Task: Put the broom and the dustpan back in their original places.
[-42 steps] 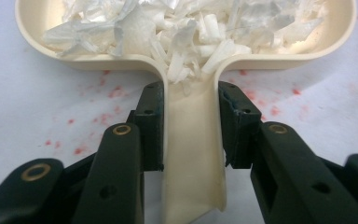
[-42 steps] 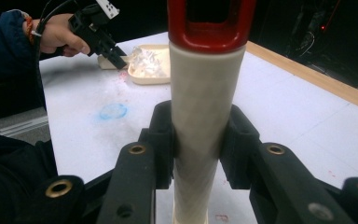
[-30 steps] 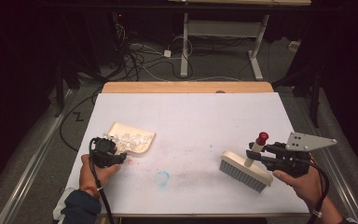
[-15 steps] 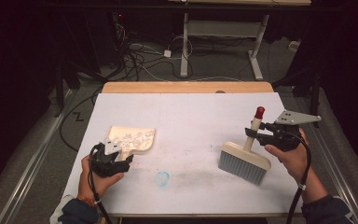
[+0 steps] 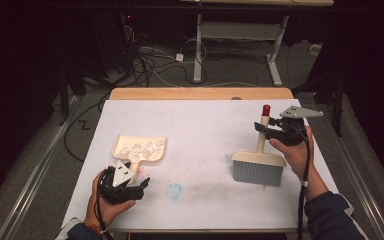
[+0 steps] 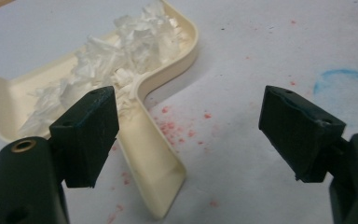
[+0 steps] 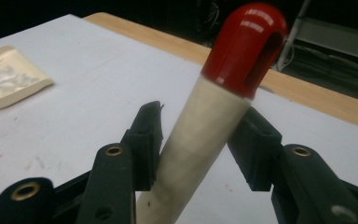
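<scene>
Dustpan let go, brush handle loosening

The left gripper, jaws just opened wide, sat at 6 o'clock of the cream plastic dustpan of shredded paper, near the white table's front edge. The right gripper's jaws, just opening, flanked the upright brush's smooth handle; bare tabletop lay between

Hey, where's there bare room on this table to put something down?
Free: the middle strip between dustpan and brush, and the far stretch up to the wooden edge. Crowded: the near left corner around the left tongs, and the right edge by the right tongs.
</scene>
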A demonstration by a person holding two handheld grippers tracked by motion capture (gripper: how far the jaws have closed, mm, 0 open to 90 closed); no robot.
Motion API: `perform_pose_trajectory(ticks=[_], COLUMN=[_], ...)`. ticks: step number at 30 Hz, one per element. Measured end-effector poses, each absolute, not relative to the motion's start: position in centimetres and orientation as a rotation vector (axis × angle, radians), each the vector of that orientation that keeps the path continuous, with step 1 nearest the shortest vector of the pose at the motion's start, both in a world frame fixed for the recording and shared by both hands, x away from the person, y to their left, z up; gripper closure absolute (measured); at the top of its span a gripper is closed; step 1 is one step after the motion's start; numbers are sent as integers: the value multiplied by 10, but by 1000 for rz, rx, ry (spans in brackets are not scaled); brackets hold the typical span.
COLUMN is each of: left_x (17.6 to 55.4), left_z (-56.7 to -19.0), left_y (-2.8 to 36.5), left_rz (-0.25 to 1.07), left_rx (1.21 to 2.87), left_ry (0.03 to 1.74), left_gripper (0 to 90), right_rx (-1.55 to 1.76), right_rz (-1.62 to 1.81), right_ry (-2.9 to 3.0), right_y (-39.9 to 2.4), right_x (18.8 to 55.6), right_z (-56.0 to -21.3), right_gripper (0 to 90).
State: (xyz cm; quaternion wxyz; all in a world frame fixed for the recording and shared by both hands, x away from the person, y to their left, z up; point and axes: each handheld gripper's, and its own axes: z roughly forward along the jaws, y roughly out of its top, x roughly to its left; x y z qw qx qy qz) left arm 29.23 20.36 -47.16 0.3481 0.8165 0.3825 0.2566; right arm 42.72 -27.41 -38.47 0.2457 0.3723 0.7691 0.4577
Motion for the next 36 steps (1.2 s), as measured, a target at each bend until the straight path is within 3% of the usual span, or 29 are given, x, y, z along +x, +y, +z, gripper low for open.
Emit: perform_pose_trajectory(ticks=[7,12,21,36], left_x=[292,290,289,288], left_z=[-474,-473,-471,-472], left_y=[198,196,196,194], left_rz=[656,679,684,696], left_rx=[2140,2135,2133,2142], left_ry=[961,945,916,909], left_gripper=[201,211,211,211], right_rx=[1047,1015,976,924], right_rz=[1225,1175,1221,1244], right_ry=[2068,2033,1934,1939], right_y=[-259,-247,-246,-247], right_x=[446,451,439,422], right_z=[-389,-383,-363,-371], right_gripper=[546,469,424,373])
